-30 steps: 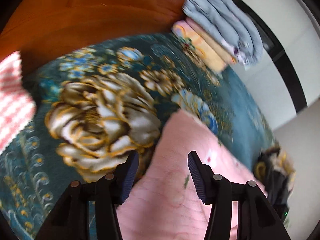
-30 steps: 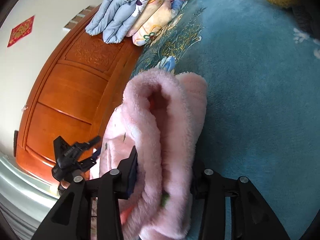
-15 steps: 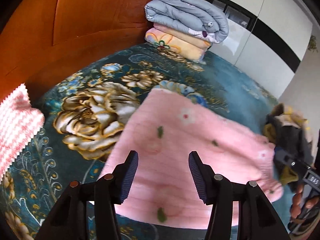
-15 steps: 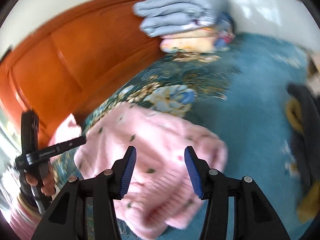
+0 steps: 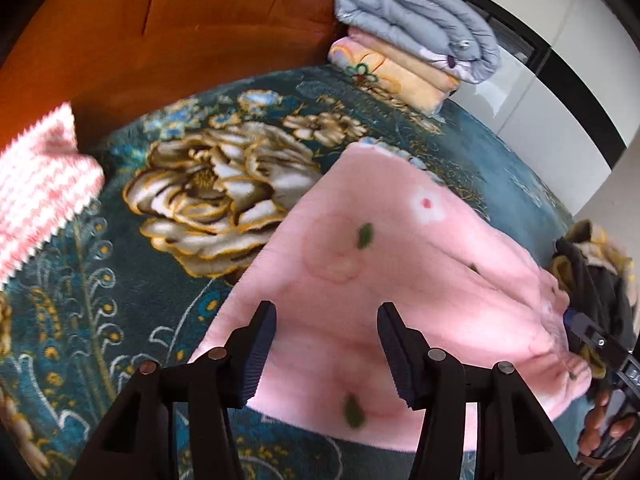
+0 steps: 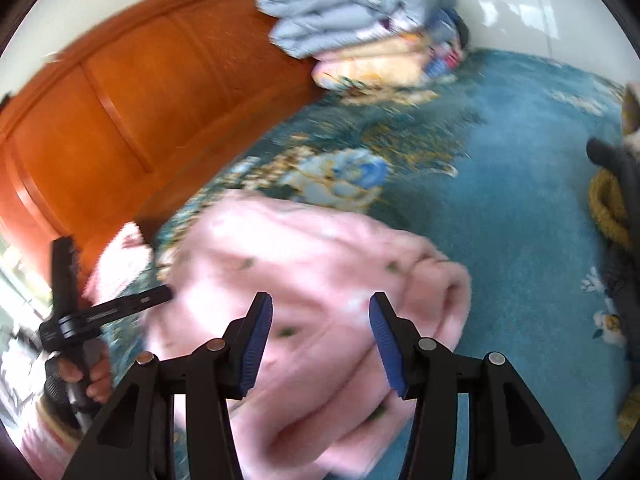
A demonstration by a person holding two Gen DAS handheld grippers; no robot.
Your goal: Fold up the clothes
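- Left claw (image 5: 326, 350): spread wide, nothing between its pads, hovering over the near edge of the pink fleece garment (image 5: 400, 288).
- Right claw (image 6: 320, 344): also spread wide and holding nothing, above the same garment; this view is motion-blurred.
- Pink fleece garment lies folded flat on the bed (image 5: 100, 300), on a teal floral blanket, filling the 12 to 3 o'clock area of the left view.
- Red-white checked cloth (image 5: 36, 184) at 9 o'clock, apart from the garment.
- Dark and yellow clothes pile (image 5: 592, 264) at 3 o'clock, just beside the garment.
- Folded quilts (image 5: 416, 36), grey on yellow, stacked at 1 o'clock against the wooden headboard (image 5: 180, 32).
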